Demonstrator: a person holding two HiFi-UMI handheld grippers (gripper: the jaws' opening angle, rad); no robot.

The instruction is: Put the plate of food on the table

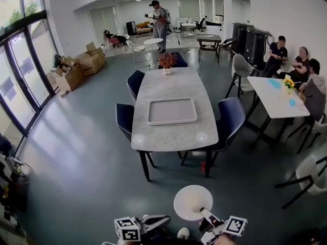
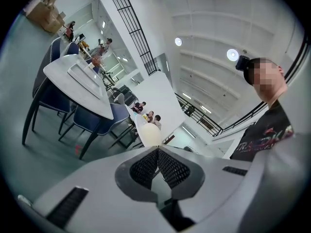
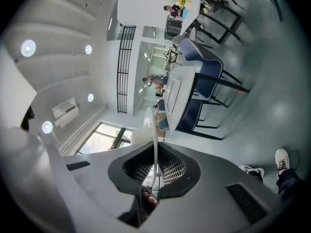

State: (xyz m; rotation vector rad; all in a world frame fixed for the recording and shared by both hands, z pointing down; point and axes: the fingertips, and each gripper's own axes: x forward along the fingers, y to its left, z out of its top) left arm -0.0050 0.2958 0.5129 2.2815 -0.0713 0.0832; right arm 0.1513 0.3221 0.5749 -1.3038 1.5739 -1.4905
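One plate (image 1: 193,202) hangs from my right gripper (image 1: 204,214) in the head view, well short of the table (image 1: 173,131). Left gripper view: my left gripper (image 2: 157,152) is clenched, empty. Right gripper view: jaws pinch only the rim, so I fear it tips.

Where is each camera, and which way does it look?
Head view: on the person's head, looking forward and down at the grey marble-look table; left tool and right tool show below.
Left tool view: on the left tool, past its shut jaws, up toward the ceiling; the person's black T-shirt shows.
Right tool view: on the right tool, along jaws clamped on the round white plate; a white shoe shows.
Shared: all three show the table.
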